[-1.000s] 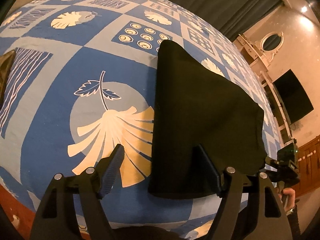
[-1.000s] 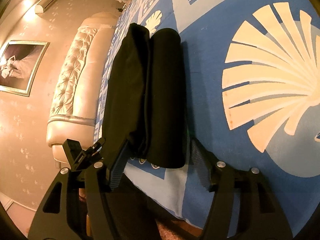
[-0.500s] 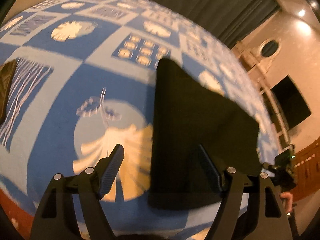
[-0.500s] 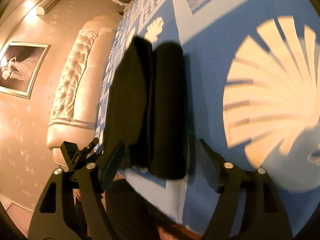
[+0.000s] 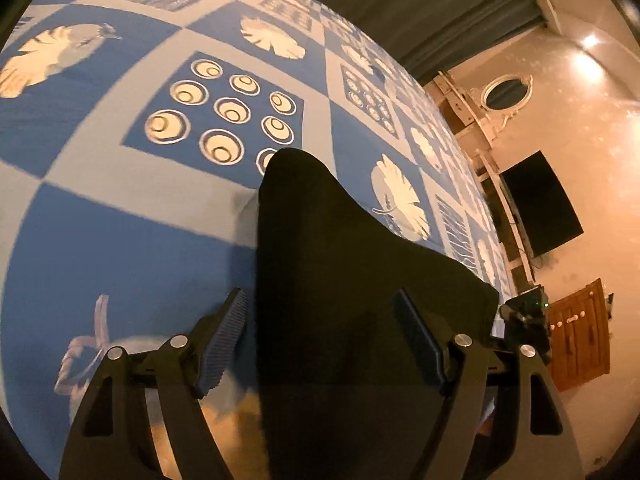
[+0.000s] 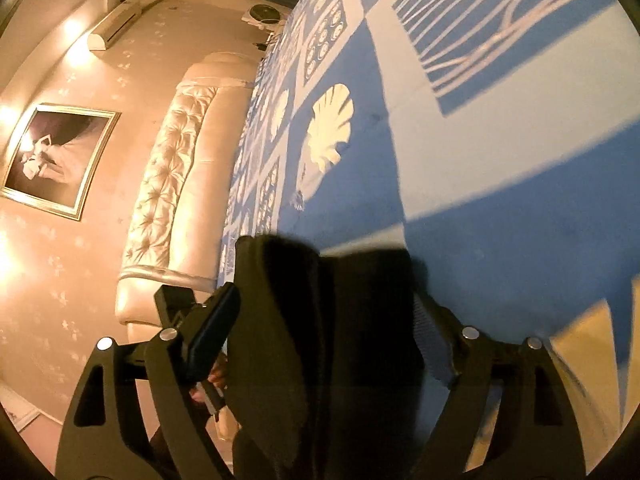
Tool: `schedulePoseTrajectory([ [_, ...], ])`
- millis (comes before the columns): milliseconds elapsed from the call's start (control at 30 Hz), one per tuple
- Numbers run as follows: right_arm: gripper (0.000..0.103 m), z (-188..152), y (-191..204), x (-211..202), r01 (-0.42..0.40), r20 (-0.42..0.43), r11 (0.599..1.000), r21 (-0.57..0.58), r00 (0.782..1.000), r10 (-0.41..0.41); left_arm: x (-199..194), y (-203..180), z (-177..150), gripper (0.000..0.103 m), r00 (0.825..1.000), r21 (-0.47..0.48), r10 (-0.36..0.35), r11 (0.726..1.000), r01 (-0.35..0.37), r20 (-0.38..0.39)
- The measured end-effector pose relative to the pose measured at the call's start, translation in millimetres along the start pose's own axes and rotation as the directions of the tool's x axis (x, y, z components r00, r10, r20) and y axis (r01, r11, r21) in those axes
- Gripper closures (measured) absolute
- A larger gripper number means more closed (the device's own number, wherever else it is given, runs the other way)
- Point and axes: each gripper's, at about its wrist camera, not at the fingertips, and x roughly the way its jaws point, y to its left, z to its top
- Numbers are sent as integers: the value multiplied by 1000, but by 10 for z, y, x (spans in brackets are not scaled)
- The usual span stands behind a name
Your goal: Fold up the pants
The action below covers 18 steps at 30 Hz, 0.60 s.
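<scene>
- The black pants (image 5: 352, 280), folded into a thick dark bundle, lie on a bed covered by a blue bedspread (image 5: 120, 240) printed with pale leaves, shells and ringed circles.
- In the left wrist view the bundle runs from between the fingers up toward the middle of the picture, ending in a rounded tip just below a square of ringed circles.
- The left tongs (image 5: 320, 344) stand wide apart, one finger on each side of the bundle. The left finger (image 5: 224, 340) sits just beside the cloth's edge over the bedspread; the right finger (image 5: 420, 344) shows in front of the dark cloth. Neither pad visibly squeezes the fabric.
- In the right wrist view the pants (image 6: 320, 340) show as stacked folds, with a seam between two thick layers running down the middle.
- The right tongs (image 6: 324, 332) are opening, with the folded cloth between the fingers. The left finger (image 6: 212, 332) stands clear of the cloth's edge; the right finger (image 6: 432, 344) is close against the other side, and whether it touches is hard to tell.
- Beyond the bed are a tufted cream headboard (image 6: 172, 184), a framed picture (image 6: 56, 160) on the wall, and a dark screen (image 5: 540, 204) on the opposite wall.
- Part of a hand (image 6: 218, 372) shows just behind the right tongs' left finger.
</scene>
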Motion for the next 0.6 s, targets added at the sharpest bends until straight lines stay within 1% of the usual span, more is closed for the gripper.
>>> schedulePoseTrajectory([
  [100, 20, 100, 21, 76, -10, -16, 1000, -4, 1000, 10, 161, 35, 64, 28, 1000, -27, -9, 1000, 8, -18],
  [167, 22, 133, 28, 86, -11, -36, 1000, -14, 999, 10, 219, 75, 105, 28, 999, -54, -50, 997, 49, -20],
  [200, 31, 147, 28, 87, 13, -45, 1000, -27, 999, -14, 238, 93, 127, 28, 996, -64, -80, 995, 78, -27],
  [233, 45, 154, 15, 91, 38, -51, 999, -30, 998, -40, 256, 118, 151, 29, 993, -76, -110, 991, 107, -38],
  [267, 51, 157, -3, 85, 41, -51, 999, -25, 998, -43, 265, 143, 170, 29, 991, -88, -128, 988, 124, -42],
  [300, 61, 161, -40, 65, 30, -48, 999, -13, 998, -31, 269, 160, 193, 40, 991, -90, -130, 988, 126, -40],
  [333, 65, 164, -58, 44, 22, -40, 1000, -13, 999, -23, 268, 175, 199, 49, 993, -90, -112, 990, 108, -40],
  [367, 66, 161, -52, 33, 20, -31, 1000, -20, 999, -21, 277, 200, 205, 62, 994, -95, -99, 991, 94, -43],
  [400, 67, 149, -38, 26, 25, -24, 999, -30, 999, -26, 280, 233, 208, 68, 993, -113, -112, 988, 107, -41],
  [433, 68, 153, -2, 20, 30, -15, 998, -46, 999, -31, 274, 271, 217, 70, 990, -140, -138, 981, 133, -31],
  [500, 70, 167, 63, 0, 25, 3, 997, -67, 1000, -25, 272, 293, 234, 74, 989, -165, -144, 977, 138, -21],
  [600, 71, 251, 129, -20, 28, 28, 996, -85, 999, -25, 256, 209, 308, 77, 993, -124, -118, 985, 118, 4],
])
